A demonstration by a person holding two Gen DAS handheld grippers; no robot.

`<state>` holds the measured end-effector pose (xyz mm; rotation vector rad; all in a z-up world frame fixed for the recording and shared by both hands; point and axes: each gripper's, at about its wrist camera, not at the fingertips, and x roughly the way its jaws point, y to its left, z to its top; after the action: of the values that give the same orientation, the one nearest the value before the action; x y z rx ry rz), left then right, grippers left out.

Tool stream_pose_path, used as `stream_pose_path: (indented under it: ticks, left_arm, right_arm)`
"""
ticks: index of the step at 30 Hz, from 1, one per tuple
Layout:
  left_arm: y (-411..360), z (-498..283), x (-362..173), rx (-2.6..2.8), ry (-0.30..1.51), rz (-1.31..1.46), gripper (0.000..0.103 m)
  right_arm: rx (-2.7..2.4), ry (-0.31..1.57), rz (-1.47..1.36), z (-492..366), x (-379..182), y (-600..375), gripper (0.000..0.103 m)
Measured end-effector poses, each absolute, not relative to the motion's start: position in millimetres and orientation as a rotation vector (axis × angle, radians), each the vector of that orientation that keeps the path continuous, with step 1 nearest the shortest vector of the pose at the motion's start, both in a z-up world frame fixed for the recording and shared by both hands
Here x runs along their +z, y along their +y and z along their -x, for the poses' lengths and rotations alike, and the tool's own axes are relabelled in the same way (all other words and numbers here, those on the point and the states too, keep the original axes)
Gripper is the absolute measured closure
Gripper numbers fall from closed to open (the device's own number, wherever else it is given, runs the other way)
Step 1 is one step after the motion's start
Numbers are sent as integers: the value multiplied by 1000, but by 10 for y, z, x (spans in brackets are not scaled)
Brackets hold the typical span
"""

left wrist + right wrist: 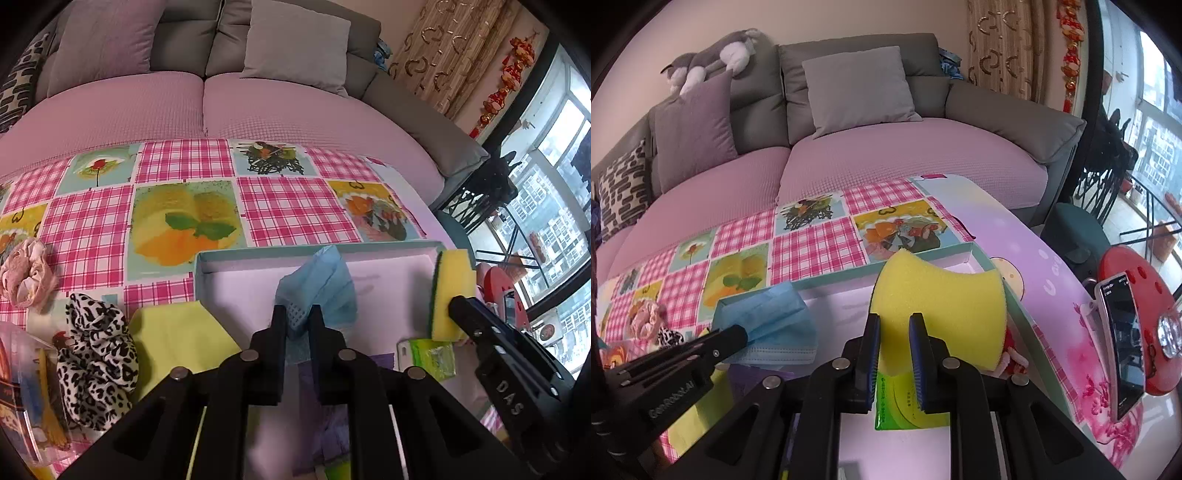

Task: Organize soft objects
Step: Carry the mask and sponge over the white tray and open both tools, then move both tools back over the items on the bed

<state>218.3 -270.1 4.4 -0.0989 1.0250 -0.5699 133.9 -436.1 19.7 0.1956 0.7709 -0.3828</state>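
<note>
upright yellow sponge [938,306] between right fingers [871,347]

Sponge [938,306] yellow, green backing; face mask [325,284] light blue; scrunchie [94,365] black-white leopard print; tablecloth [288,206] pink-white check; box [388,246] teal-rimmed.

Blue face mask [321,284] & yellow sponge [938,306] held over shallow tray [317,253].
</note>
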Motion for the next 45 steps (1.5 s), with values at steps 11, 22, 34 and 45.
stream_pose_path:
  ticks: [11,22,34,45]
  left_arm:
    - [-2536,-2044,392,-510,978,58,63]
    - [-2023,-1839,469,-304,973,7,38]
    - [-1527,-1546,572,-200,917,49,22]
    - [-922,-1410,551,-23,889,31,11]
  right_arm:
    - [-349,810,-189,-1243,283,-4267,69]
    - [-301,884,-172,-1045,227,-4000,36]
    - [-228,891,-127,-803,181,-3640,12]
    - [-173,864,-124,-733,201,-3356,0]
